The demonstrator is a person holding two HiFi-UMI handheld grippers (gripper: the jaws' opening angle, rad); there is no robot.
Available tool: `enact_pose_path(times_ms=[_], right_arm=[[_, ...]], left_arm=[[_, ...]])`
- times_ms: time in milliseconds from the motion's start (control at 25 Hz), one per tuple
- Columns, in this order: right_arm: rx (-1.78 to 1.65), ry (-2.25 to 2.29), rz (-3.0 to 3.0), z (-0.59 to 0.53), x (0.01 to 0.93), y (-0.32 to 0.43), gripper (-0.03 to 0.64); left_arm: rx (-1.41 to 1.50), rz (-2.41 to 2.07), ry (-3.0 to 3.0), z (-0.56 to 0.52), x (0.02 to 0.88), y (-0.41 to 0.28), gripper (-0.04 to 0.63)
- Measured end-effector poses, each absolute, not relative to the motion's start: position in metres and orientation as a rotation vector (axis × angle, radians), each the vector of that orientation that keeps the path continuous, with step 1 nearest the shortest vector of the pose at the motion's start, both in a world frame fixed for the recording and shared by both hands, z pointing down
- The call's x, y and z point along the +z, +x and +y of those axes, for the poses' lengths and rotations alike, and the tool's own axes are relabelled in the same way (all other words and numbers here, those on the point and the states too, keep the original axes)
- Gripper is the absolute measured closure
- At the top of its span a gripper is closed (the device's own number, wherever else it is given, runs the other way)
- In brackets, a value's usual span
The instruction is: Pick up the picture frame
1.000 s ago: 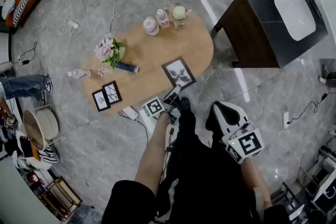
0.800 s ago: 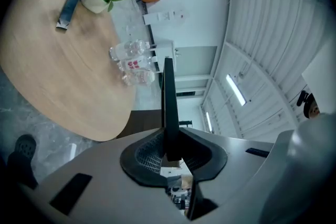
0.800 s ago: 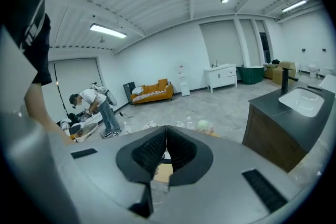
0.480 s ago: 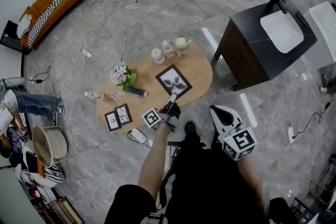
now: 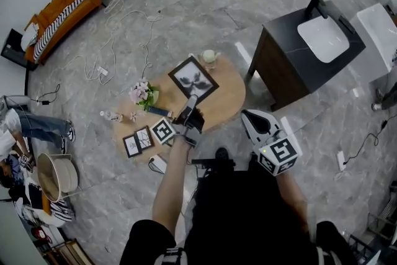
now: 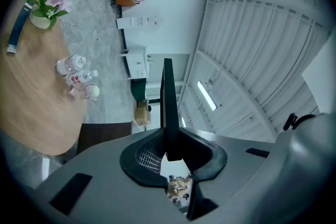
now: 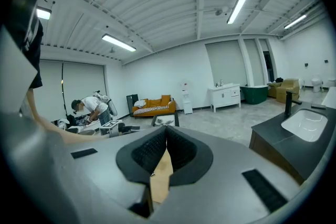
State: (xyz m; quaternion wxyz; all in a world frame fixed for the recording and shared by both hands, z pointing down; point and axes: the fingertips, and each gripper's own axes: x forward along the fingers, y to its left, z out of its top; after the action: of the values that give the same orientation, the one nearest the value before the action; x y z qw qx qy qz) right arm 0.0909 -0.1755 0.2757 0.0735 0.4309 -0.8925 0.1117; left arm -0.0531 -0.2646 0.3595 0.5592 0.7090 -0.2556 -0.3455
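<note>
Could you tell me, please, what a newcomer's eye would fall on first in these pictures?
The eye goes first to the large black picture frame with a flower print, clamped by its lower edge in the left gripper and held up over the oval wooden table. In the left gripper view it stands edge-on between the pads. The right gripper hangs beside it, shut and empty.
</note>
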Motion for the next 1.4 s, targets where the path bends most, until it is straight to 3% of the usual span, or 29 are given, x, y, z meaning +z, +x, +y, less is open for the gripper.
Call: enact_pose_path(times_ms=[480,1400], right_arm=[[0.21,1.306,-2.727,-0.2,0.24,0.104,0.604],[0.185,1.247,-2.745,-0.205,0.227,0.08,0.604]], left_arm=[[-0.855,-0.548,1.743,-0.242,0.233,-0.036,0.52],[-0.855,-0.511,1.72,-0.225,0.215,-0.032,0.52]])
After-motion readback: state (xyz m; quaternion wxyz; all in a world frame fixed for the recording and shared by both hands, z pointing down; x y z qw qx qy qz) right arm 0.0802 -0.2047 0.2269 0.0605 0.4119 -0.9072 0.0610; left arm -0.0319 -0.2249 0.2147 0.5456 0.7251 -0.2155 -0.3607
